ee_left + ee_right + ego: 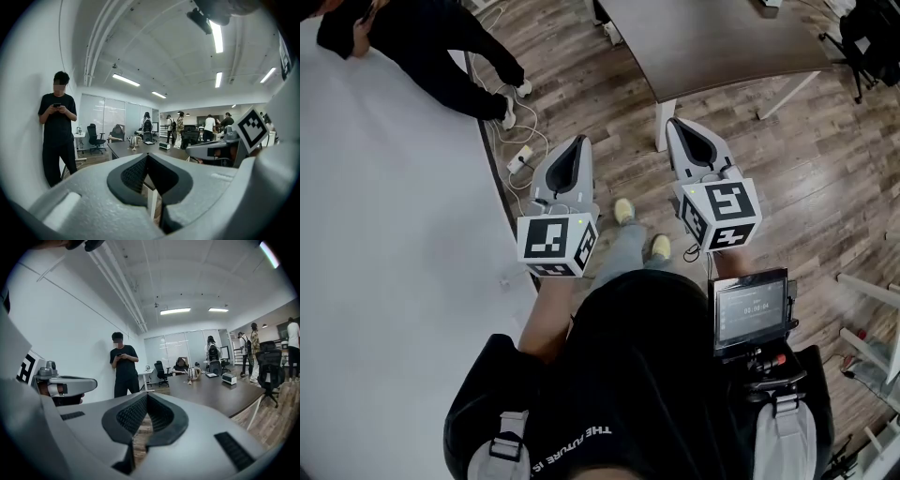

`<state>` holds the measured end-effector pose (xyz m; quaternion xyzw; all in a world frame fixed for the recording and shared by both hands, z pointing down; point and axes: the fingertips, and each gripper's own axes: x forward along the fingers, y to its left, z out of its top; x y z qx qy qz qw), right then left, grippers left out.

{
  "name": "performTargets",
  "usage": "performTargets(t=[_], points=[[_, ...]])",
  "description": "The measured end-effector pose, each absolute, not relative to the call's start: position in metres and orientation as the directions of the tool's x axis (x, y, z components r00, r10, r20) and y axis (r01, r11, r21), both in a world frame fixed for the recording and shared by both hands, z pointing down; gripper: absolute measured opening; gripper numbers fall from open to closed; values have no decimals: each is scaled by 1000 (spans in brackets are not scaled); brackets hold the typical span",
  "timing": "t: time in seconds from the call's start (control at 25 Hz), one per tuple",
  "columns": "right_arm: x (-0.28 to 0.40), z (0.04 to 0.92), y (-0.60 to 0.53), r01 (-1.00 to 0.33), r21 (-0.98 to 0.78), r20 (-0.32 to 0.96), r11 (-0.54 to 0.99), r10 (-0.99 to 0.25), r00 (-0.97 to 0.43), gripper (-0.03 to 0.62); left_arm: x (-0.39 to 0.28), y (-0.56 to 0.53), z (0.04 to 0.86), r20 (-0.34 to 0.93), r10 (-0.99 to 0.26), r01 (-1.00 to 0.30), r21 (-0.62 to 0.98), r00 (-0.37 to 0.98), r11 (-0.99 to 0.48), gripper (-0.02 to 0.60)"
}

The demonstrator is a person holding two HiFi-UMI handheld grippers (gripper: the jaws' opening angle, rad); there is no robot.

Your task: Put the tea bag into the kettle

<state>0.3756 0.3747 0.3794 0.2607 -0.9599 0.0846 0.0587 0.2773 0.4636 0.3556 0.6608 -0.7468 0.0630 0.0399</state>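
A steel kettle (192, 373) stands far off on a long dark table (220, 394); the left gripper view also shows the kettle (134, 140). A small pale item, perhaps the tea bag (189, 381), lies beside it, too small to tell. In the head view my left gripper (578, 141) and right gripper (671, 122) hang side by side over wooden floor, short of the table (722, 37). Both sets of jaws are shut with nothing between them. The kettle is out of the head view.
A person in black (123, 366) stands by the white wall (384, 234) with a phone. A power strip and cables (520, 159) lie on the floor. A white box (228, 378), office chairs (267, 366) and several people are at the back.
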Motion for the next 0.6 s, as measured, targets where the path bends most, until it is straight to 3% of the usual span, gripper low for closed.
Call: performTargets(t=[0.2, 0.6], points=[[320, 406, 296, -540, -123, 193, 833, -514, -836, 3, 216, 381, 387, 160, -985, -997, 24, -67, 72, 5], [284, 383, 286, -529, -126, 194, 839, -502, -843, 3, 175, 363, 368, 163, -986, -1000, -9, -27, 26, 5]])
